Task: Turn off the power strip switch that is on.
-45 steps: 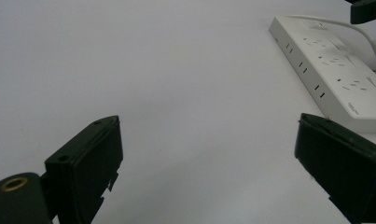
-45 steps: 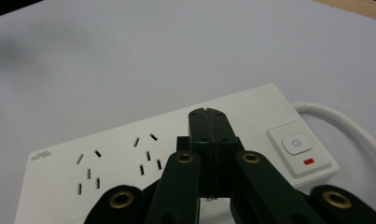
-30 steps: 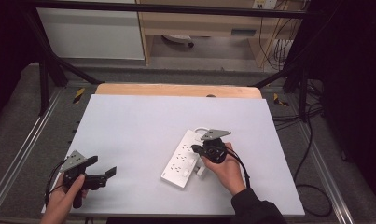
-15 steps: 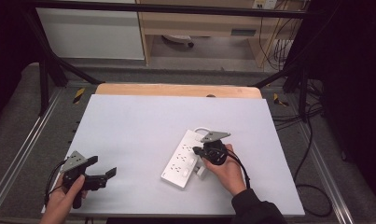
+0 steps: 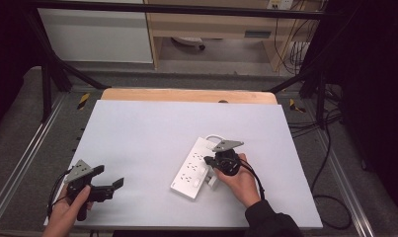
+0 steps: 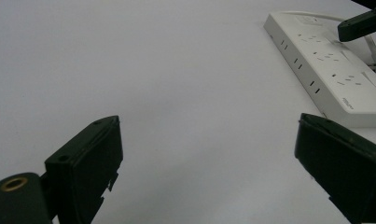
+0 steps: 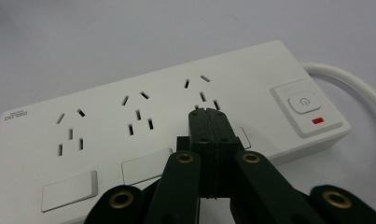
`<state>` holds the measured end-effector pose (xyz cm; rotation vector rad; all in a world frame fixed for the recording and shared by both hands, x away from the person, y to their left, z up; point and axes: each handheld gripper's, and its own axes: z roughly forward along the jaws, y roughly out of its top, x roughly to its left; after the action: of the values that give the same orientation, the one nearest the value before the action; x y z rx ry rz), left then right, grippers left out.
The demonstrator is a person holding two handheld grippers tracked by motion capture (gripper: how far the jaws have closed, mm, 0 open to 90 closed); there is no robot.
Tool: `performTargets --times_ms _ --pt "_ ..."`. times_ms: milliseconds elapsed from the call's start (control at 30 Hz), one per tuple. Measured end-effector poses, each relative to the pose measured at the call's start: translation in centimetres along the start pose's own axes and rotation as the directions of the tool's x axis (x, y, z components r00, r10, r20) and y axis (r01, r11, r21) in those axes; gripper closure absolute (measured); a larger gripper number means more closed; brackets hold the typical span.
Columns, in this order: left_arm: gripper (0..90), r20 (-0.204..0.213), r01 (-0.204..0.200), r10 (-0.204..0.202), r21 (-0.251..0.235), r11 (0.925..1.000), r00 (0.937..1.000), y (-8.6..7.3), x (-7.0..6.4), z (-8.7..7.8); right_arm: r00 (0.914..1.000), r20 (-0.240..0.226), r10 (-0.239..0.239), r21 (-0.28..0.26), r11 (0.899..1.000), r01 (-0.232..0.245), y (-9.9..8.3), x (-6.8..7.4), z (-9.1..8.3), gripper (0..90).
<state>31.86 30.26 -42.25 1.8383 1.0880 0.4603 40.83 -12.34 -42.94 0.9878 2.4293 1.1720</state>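
Little has moved since the earlier frames: the right gripper (image 5: 209,161) has edged slightly along the white power strip (image 5: 192,167), while the left gripper (image 5: 110,177) holds its place near the table's (image 5: 152,128) front left corner. One power strip lies on the table, directly ahead of and beneath the right gripper's jaws, which are pressed together with nothing between them, their tips over the socket nearest the switch. Three socket groups are counted on the strip's top, three blank rectangular panels along its near edge, the third partly hidden behind the jaws, and one power button (image 7: 303,102) with a red indicator to the jaws' right. Small lettering at the strip's far left corner is too blurred to read. Its white cord (image 7: 349,81) is cut off at the frame edge. Left gripper's jaws stand wide apart over bare table, the strip lying ahead and to their right.
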Motion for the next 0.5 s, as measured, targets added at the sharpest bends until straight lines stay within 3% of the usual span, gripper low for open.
performTargets --times_ms 500 --pt "7.6 -0.003 0.003 -0.003 0.000 1.0000 1.0000 0.00 0.09 -0.11 1.0000 -0.003 -0.005 0.008 1.000 0.005 -0.03 0.19 0.18 90.0"
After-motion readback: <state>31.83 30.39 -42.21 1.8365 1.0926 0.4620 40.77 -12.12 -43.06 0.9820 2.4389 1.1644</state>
